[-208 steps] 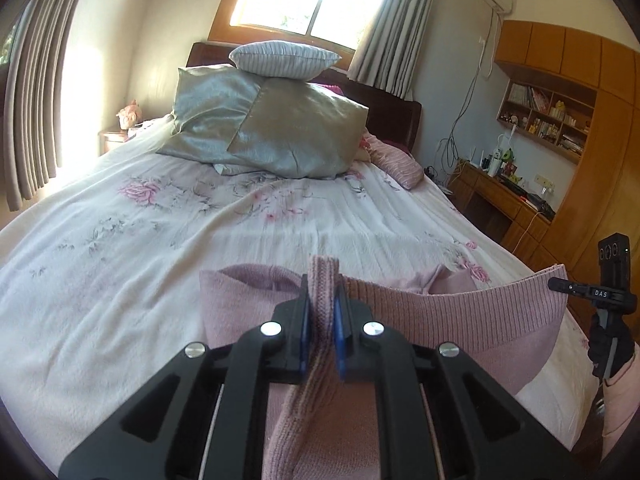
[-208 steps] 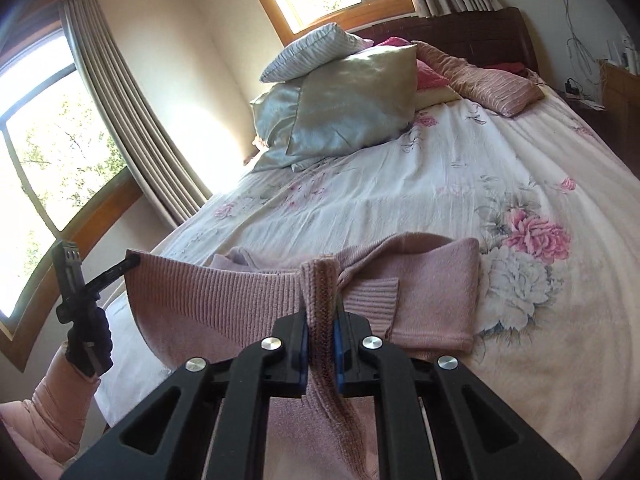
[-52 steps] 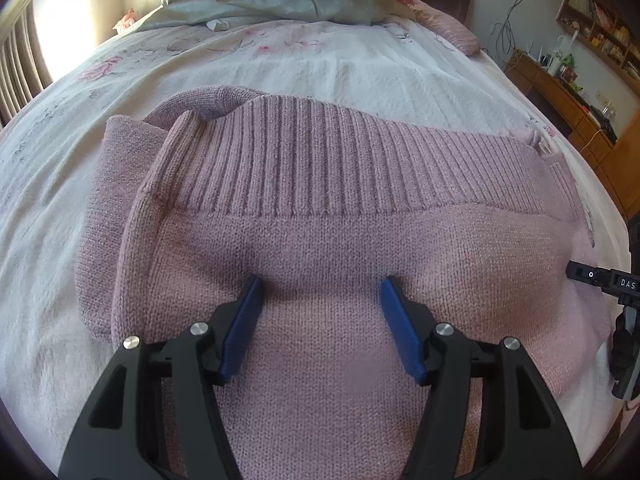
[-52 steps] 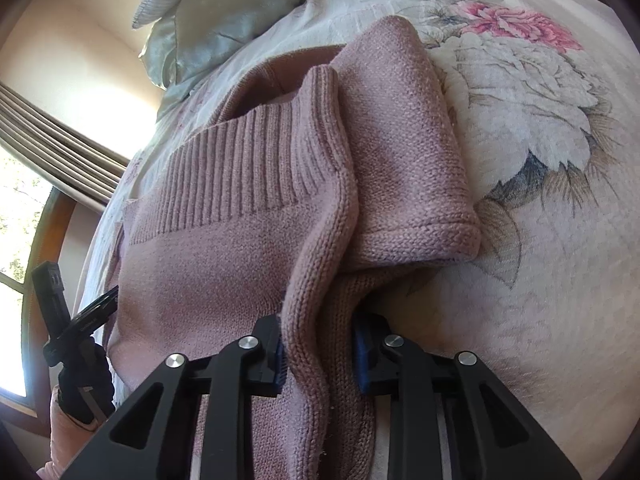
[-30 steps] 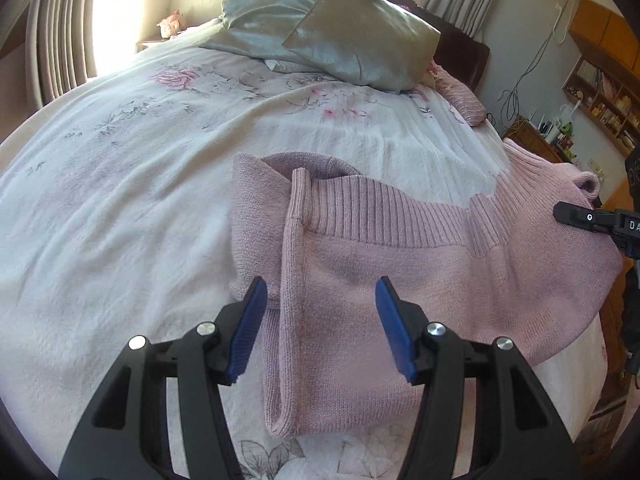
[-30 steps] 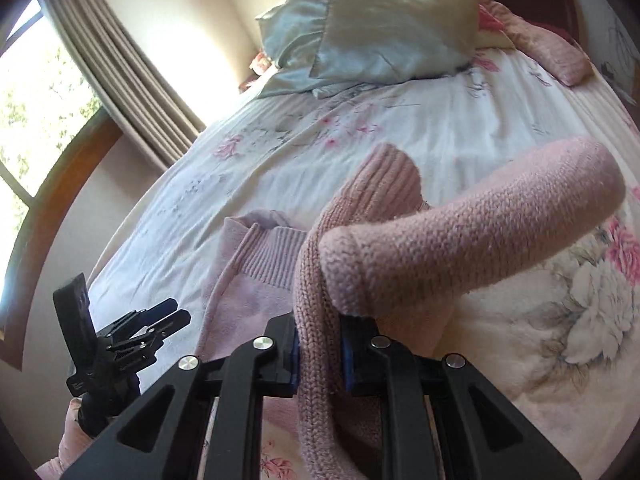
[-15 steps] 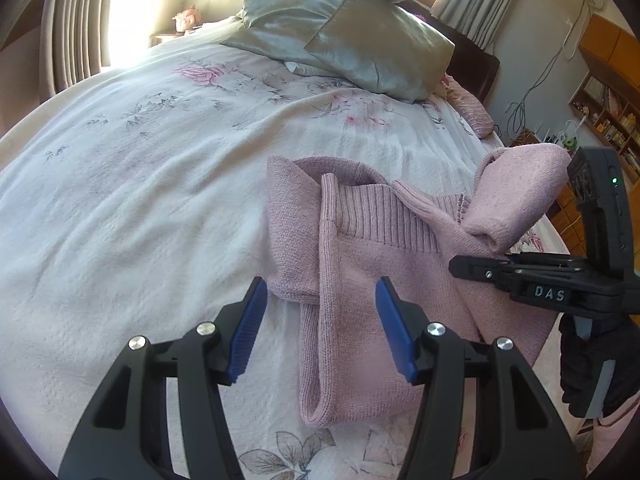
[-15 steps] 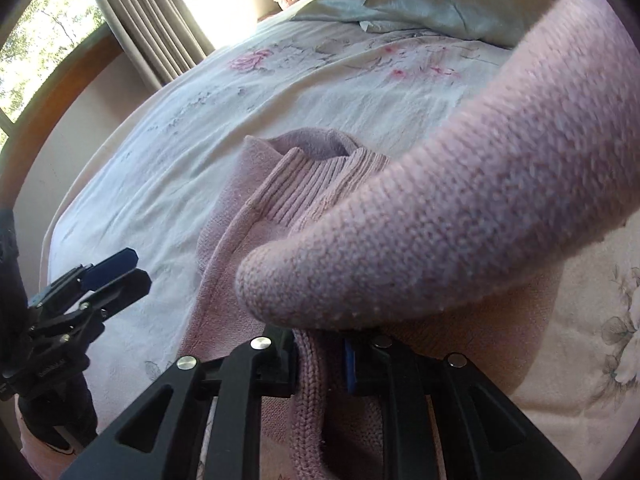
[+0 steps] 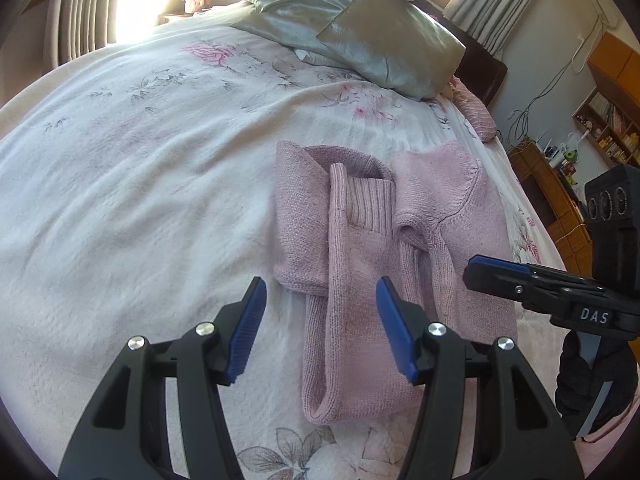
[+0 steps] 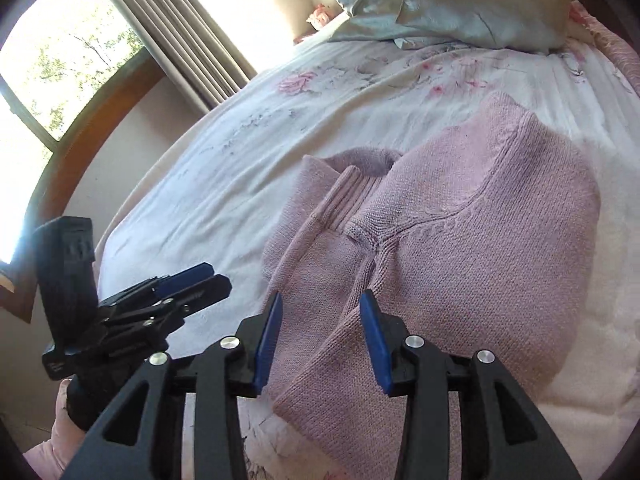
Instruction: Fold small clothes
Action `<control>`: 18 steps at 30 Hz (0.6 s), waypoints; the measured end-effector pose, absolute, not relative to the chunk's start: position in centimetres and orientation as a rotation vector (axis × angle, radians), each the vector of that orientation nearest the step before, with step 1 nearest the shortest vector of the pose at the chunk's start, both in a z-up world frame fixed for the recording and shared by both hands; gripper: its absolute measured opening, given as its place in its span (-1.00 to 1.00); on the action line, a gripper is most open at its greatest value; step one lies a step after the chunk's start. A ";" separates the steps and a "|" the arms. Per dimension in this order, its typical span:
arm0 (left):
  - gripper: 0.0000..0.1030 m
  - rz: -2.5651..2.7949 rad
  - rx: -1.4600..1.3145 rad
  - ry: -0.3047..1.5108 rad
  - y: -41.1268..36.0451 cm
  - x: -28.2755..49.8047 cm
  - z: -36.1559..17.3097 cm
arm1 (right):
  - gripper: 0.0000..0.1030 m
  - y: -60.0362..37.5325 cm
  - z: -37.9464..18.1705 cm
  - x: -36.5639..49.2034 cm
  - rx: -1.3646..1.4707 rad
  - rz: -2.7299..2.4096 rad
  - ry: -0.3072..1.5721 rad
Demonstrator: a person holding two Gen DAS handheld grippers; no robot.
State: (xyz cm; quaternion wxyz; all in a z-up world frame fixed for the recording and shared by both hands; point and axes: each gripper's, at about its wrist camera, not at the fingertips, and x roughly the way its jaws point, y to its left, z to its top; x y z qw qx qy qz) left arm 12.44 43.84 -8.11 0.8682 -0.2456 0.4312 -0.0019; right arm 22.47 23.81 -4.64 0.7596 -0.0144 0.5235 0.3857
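A pink knitted sweater [image 9: 360,264] lies folded on the bed, its right side laid over the middle and the ribbed collar showing between the folds. The same sweater [image 10: 472,248] fills the right wrist view. My left gripper [image 9: 318,322] hovers open just above the sweater's near left edge, holding nothing. My right gripper [image 10: 320,340] is open too, its blue pads spread above the folded-over sleeve edge. In the left wrist view the right gripper [image 9: 496,272] hangs by the sweater's right side. The left gripper [image 10: 192,276] shows at the left of the right wrist view.
The bed [image 9: 120,184] has a white floral cover. Grey pillows [image 9: 360,32] are stacked at the headboard. Curtains and a window [image 10: 80,52] stand on the left side. Wooden shelves and a desk [image 9: 592,128] stand beyond the bed's right edge.
My right gripper has laid the sweater's right side over the middle and let go; its jaws now stand open. The left gripper stayed open and hardly moved.
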 end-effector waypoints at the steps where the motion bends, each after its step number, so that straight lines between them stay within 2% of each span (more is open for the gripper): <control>1: 0.10 -0.014 -0.522 0.902 43.7 12.5 -8.1 | -0.20 23.4 -4.1 22.0 -0.039 0.848 1.130; 3: 0.10 -0.028 -0.528 0.899 43.6 12.6 -7.9 | -0.19 22.8 -3.4 20.6 -0.077 0.863 1.110; 6: 0.11 -0.040 -0.529 0.903 43.4 13.0 -7.5 | 0.00 22.8 -3.0 17.8 -0.177 0.894 1.085; 10: 0.13 -0.051 -0.531 0.923 43.3 13.6 -7.0 | 0.16 24.4 -4.5 14.3 -0.377 0.893 1.052; 18: 0.22 -0.123 -0.571 0.993 43.1 14.9 -7.2 | 0.18 27.6 -8.7 12.4 -0.612 0.795 0.989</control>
